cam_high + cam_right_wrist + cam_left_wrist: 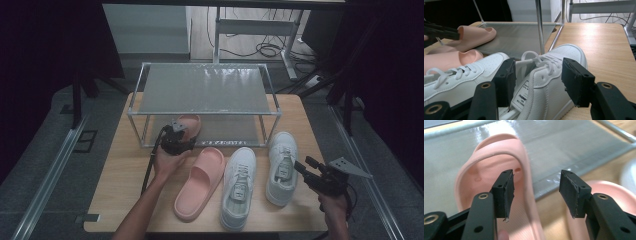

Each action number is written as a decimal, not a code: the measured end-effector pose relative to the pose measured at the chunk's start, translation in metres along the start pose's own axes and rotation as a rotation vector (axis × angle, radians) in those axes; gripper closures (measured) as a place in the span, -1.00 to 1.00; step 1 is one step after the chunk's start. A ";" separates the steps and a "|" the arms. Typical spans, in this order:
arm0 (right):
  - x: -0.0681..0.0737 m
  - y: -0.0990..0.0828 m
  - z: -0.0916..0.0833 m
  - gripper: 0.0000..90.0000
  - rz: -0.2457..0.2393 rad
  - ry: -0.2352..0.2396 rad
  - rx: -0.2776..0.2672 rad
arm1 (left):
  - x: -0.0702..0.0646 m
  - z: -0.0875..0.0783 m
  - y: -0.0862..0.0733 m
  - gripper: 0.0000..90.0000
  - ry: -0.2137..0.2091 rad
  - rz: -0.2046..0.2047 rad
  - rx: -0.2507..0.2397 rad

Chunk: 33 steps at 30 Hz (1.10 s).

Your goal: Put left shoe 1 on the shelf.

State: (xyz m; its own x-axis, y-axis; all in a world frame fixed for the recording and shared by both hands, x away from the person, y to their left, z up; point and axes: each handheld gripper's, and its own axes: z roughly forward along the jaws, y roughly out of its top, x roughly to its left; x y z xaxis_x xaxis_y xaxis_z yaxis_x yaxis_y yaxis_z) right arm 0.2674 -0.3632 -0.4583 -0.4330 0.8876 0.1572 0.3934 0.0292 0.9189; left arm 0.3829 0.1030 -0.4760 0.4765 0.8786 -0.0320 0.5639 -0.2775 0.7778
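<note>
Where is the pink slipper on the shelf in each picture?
High view: the pink slipper lies on the rack's lower shelf, left end, beside the left claw.
Left gripper view: it is left of centre, behind the open claw's left pad.
Right gripper view: it is upper left, on the grey shelf.
Shared landmark: the grey lower shelf.

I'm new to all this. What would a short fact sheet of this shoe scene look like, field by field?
Setting: wooden table with a two-level metal shoe rack
On lower shelf: one pink slipper, toe pointing in
On table: second pink slipper, two white sneakers
Left gripper: jaws open, at the shelved slipper's heel, pads not pressing it
Right gripper: jaws open, aimed at the right-hand sneaker, not gripping
Top shelf: nothing on it
</note>
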 end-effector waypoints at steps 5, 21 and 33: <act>0.000 0.000 -0.001 0.02 0.002 0.000 -0.001 | -0.002 -0.021 -0.006 0.26 -0.029 0.009 -0.017; 0.001 0.000 0.001 0.02 -0.002 -0.003 0.007 | 0.009 -0.062 -0.055 0.92 -0.053 0.011 0.011; 0.001 -0.001 0.002 0.02 0.000 -0.012 0.009 | 0.025 -0.076 -0.093 0.99 -0.053 -0.015 0.053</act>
State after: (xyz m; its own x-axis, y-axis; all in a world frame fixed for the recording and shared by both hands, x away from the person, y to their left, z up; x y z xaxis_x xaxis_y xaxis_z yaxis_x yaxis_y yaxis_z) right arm 0.2684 -0.3616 -0.4595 -0.4232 0.8931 0.1525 0.4004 0.0334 0.9157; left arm 0.2912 0.1801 -0.5018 0.5017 0.8615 -0.0780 0.6060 -0.2856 0.7425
